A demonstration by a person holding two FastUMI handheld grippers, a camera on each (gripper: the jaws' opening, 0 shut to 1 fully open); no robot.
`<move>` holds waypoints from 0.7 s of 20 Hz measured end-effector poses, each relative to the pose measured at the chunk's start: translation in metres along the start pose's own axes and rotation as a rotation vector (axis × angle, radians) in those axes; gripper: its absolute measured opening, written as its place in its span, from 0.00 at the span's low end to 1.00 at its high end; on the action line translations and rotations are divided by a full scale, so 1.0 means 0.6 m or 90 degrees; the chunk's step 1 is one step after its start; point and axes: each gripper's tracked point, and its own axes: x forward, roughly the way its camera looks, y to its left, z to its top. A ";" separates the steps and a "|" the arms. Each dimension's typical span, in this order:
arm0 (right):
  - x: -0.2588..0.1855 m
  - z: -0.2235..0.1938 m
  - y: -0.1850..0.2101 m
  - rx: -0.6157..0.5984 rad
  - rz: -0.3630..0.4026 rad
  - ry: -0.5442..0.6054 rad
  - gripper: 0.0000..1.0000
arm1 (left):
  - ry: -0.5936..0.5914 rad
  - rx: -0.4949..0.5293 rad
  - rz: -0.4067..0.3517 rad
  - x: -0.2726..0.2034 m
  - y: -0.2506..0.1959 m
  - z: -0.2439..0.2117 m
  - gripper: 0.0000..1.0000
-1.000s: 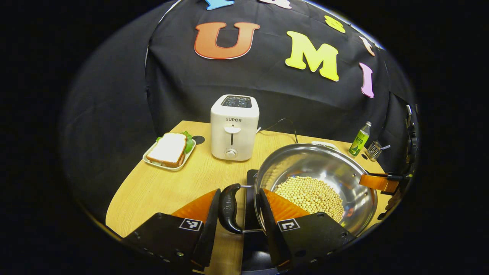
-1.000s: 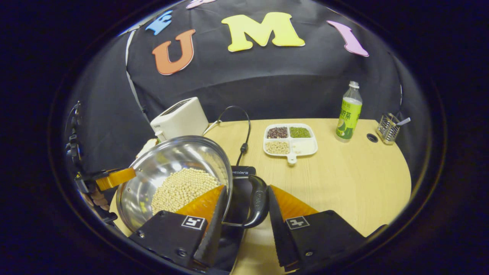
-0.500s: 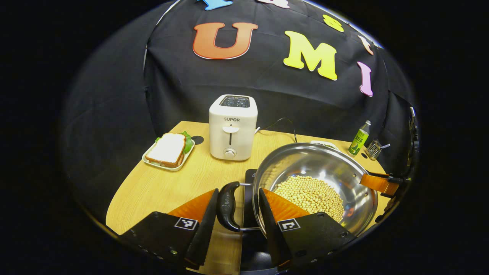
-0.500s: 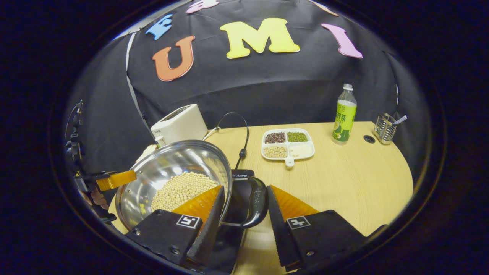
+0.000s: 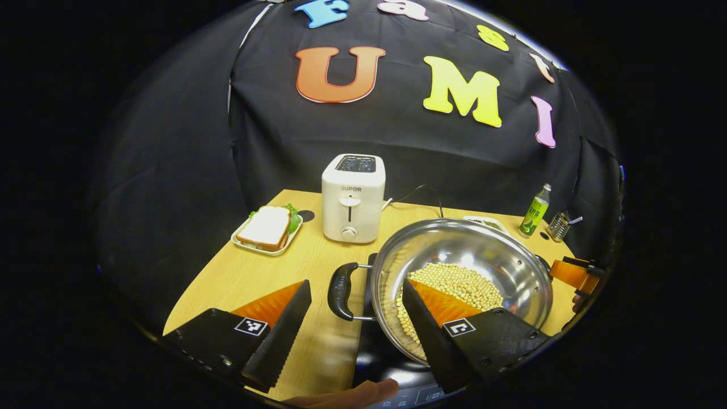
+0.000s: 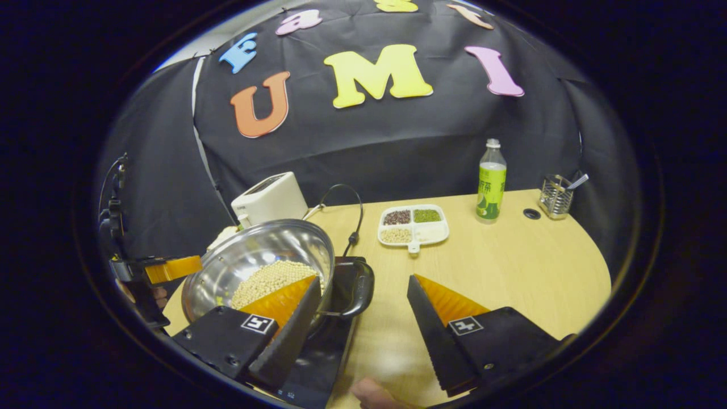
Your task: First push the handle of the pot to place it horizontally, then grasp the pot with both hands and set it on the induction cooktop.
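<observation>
Tabletop [image 5: 238,278]: pot [image 5: 483,250] on cooktop [image 6: 318,363] (both tools spread).

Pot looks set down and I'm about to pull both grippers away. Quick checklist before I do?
1. Pot on the induction cooktop: ok.
2. Left gripper open, off the left handle: ok.
3. Right gripper open, off the right handle: ok.
4. Beans inside the pot: ok.
5. Pot centred on the cooktop: cannot tell.
6. Toaster away from the pot: ok.
</observation>
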 end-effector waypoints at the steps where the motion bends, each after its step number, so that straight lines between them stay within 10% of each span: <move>1: -0.011 0.001 -0.008 -0.016 -0.014 -0.013 0.96 | -0.003 0.000 0.001 -0.011 -0.002 -0.002 0.96; 14: -0.204 -0.004 -0.040 -0.001 -0.004 -0.103 0.92 | -0.113 0.038 0.017 -0.189 -0.062 0.005 0.96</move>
